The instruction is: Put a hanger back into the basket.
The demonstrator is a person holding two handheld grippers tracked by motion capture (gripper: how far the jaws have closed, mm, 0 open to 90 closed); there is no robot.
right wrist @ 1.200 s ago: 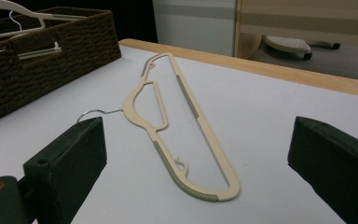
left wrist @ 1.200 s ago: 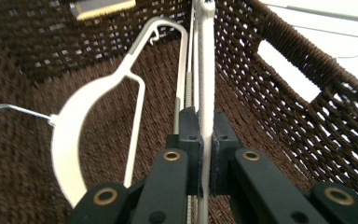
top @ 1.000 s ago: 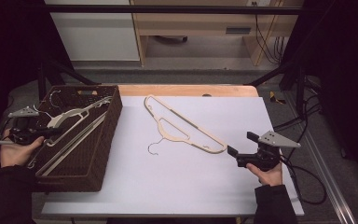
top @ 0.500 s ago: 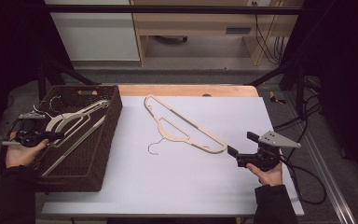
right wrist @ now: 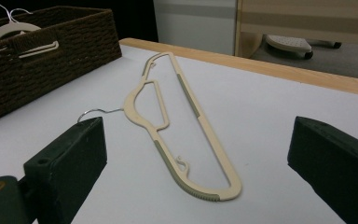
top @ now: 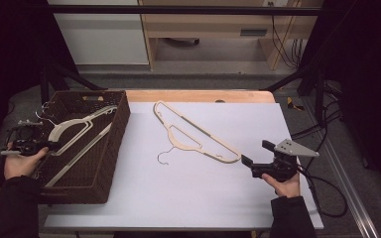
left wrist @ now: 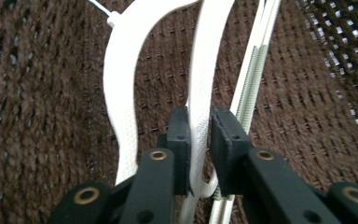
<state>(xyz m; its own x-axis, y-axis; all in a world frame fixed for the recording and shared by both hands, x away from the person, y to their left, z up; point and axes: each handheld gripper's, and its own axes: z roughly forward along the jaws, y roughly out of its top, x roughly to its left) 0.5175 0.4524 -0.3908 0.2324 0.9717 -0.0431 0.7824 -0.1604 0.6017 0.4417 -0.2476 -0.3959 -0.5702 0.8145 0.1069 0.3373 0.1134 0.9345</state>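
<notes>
a: from the high view, how far along do you reckon they are?

b: partway, i'd guess. one beige hanger (top: 197,133) lies out on the white table (top: 188,198), middle to far side, and the brown woven basket (top: 106,163) at the left has white hangers (top: 74,126) in it. the left gripper (top: 30,146) is at the basket's left edge, the right gripper (top: 263,166) rests near the beige hanger's near-right end.

a: and the left gripper view?

b: a white hanger's arm (left wrist: 200,107) runs between the pads (left wrist: 179,140). the jaws have just been opening, and there's a sliver of gap on one side, so i'd call it let go, the hanger lying on the basket floor. beside it a slim ribbed bar (left wrist: 249,93) of another hanger.

a: the right gripper view?

b: jaws spread wide, nothing in them, aimed at the beige hanger (right wrist: 182,135), its wire hook (right wrist: 95,112) toward the basket (right wrist: 42,70) far left. which way the hangers are going i can't tell.
</notes>
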